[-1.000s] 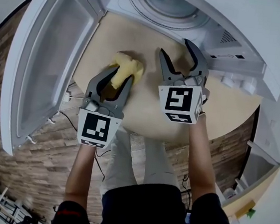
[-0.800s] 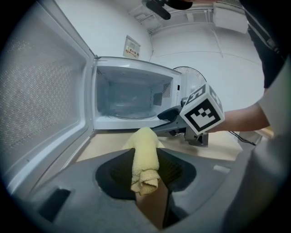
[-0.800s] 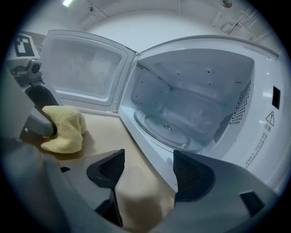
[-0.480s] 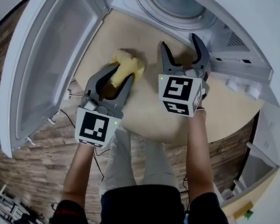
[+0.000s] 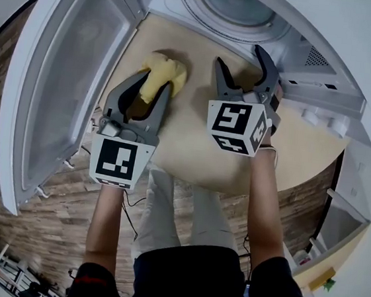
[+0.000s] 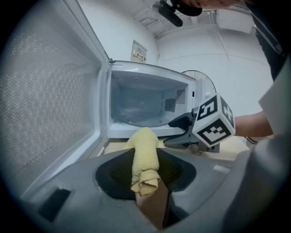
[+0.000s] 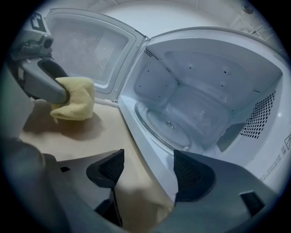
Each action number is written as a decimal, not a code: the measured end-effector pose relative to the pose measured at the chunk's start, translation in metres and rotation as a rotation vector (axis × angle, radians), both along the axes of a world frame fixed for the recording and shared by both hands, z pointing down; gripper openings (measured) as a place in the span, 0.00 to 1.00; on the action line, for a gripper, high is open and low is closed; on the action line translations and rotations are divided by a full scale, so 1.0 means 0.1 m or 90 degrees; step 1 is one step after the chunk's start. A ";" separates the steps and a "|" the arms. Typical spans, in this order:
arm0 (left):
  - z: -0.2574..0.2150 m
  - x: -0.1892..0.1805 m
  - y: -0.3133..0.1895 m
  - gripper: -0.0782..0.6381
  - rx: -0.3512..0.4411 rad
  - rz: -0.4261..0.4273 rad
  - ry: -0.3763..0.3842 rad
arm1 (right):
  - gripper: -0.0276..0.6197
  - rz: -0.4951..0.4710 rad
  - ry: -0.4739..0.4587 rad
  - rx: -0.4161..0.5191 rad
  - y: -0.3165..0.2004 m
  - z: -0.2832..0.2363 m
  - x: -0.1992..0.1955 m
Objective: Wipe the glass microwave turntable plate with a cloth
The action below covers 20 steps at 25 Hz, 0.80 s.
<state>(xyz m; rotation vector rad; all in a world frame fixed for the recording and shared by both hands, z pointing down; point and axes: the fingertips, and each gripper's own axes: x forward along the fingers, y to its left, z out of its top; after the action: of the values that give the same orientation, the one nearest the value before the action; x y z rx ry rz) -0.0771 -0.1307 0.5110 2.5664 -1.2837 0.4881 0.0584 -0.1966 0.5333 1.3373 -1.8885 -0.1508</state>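
The glass turntable plate (image 7: 168,124) lies inside the open white microwave (image 5: 299,31), seen too in the head view as the plate (image 5: 225,2). My left gripper (image 5: 154,84) is shut on a folded yellow cloth (image 5: 157,75), which hangs above the table in front of the oven; in the left gripper view the cloth (image 6: 144,157) is pinched between the pads. My right gripper (image 5: 245,61) stands open and empty at the oven's front edge, its jaws having just been opening; in the right gripper view the gripper (image 7: 148,170) points at the plate.
The microwave door (image 5: 67,78) swings wide open at the left. The oven stands on a round beige table (image 5: 198,152) over a wood-plank floor (image 5: 50,229). A fan (image 6: 200,84) stands behind the oven.
My left gripper has carried the yellow cloth a little left and towards the open oven. The right gripper's jaws have spread slightly wider and stayed at the oven's front.
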 end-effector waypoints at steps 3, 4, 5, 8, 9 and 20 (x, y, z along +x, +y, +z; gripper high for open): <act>-0.11 0.04 -0.16 0.30 0.013 0.002 -0.003 | 0.50 -0.004 0.000 -0.001 0.00 0.01 -0.01; -0.15 0.07 -0.23 0.30 0.024 0.009 -0.006 | 0.50 -0.004 -0.001 -0.001 0.00 0.00 -0.01; -0.19 0.10 -0.29 0.30 0.038 0.016 -0.009 | 0.50 -0.005 -0.002 0.000 0.00 0.00 -0.01; -0.30 0.18 -0.49 0.30 0.067 0.025 -0.028 | 0.50 -0.009 -0.002 0.000 0.00 0.00 -0.02; -0.34 0.20 -0.56 0.30 0.080 0.029 -0.036 | 0.50 -0.010 -0.003 0.000 0.00 0.00 -0.02; -0.53 0.40 -1.24 0.30 0.153 0.045 -0.082 | 0.50 -0.005 0.000 -0.001 0.00 0.00 -0.01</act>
<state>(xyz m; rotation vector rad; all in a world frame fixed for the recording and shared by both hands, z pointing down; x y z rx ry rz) -0.0371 -0.2546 0.4580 2.8281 -1.3729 0.5516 0.0578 -0.1966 0.5334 1.3291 -1.8932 -0.1539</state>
